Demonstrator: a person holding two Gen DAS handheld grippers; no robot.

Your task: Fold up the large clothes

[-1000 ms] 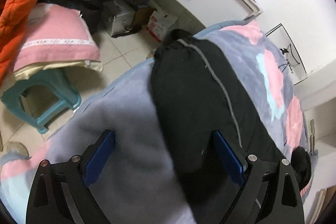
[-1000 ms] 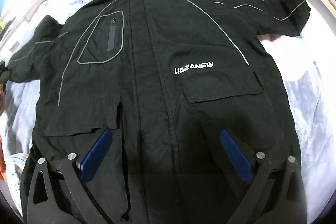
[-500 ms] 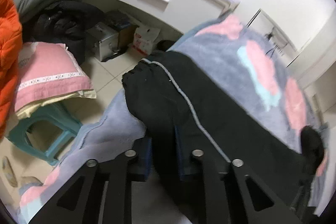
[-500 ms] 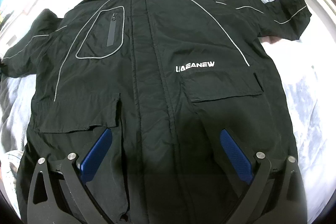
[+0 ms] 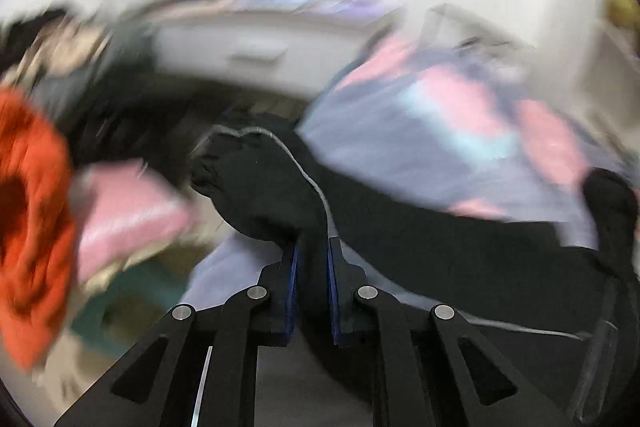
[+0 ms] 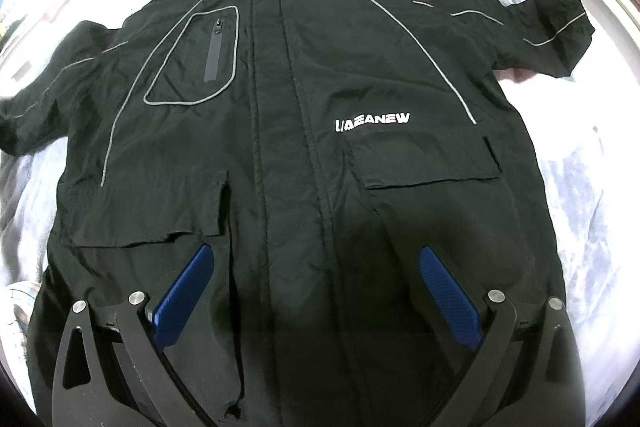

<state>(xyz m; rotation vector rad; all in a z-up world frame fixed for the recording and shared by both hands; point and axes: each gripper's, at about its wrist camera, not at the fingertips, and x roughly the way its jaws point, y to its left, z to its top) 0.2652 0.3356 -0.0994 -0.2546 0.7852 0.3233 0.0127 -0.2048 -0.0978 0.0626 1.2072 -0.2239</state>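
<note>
A large black jacket (image 6: 304,155) with grey piping and a white logo lies face up, spread flat on the bed. My right gripper (image 6: 316,255) is open and empty, hovering over the jacket's lower front. My left gripper (image 5: 312,247) is shut on the jacket's black sleeve (image 5: 272,183) and holds it lifted off the blanket, the cuff hanging past the fingers. The left wrist view is motion-blurred. The other sleeve (image 6: 532,27) lies spread out at the upper right.
A grey blanket with pink and blue patches (image 5: 460,131) covers the bed. Left of the bed are a pink cushion (image 5: 128,211), an orange garment (image 5: 28,203), dark clutter on the floor and a white drawer unit (image 5: 256,51).
My left gripper went from open around the sleeve to shut on it, then lifted it with a fast swing. The right gripper stayed open and edged slightly nearer the jacket.
</note>
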